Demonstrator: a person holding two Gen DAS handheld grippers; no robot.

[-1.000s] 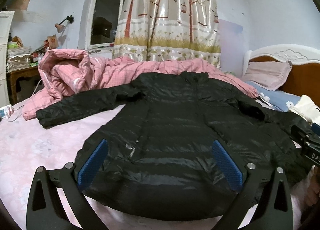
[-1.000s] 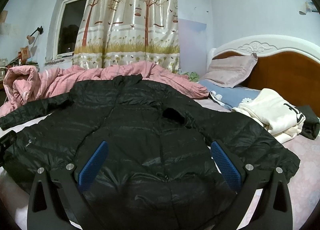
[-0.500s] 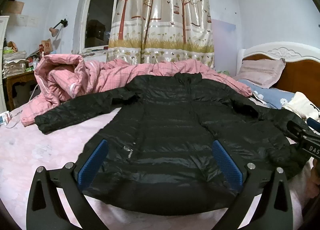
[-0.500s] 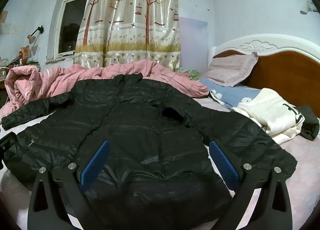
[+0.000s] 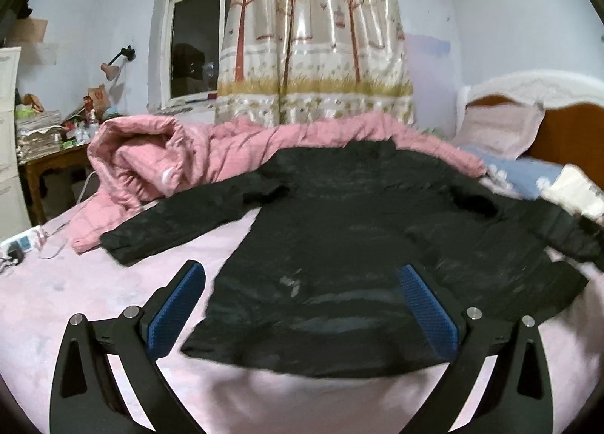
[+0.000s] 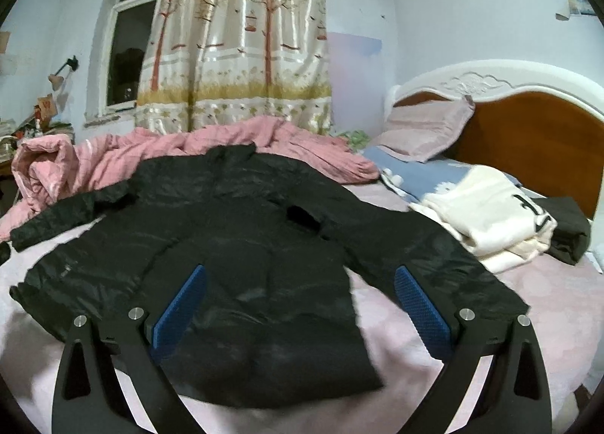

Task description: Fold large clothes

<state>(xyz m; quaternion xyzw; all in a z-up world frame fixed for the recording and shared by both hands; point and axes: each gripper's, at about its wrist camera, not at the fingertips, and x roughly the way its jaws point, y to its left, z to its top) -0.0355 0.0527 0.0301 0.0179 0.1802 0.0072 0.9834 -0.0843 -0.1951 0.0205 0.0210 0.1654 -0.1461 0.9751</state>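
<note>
Now both hand-held grippers, left (image 5: 300,301) and right (image 6: 298,301), hover released above the black jacket (image 5: 358,245).

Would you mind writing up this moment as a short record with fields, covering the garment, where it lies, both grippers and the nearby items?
garment: black puffer jacket, spread flat, both sleeves out to the sides
surface: bed with pink sheet
left gripper: open, empty, above the jacket's hem
right gripper: open, empty, above the hem
behind jacket: pink quilt, bunched up
right of jacket: cream clothes, piled beside a dark folded item
fold progress: not started
</note>
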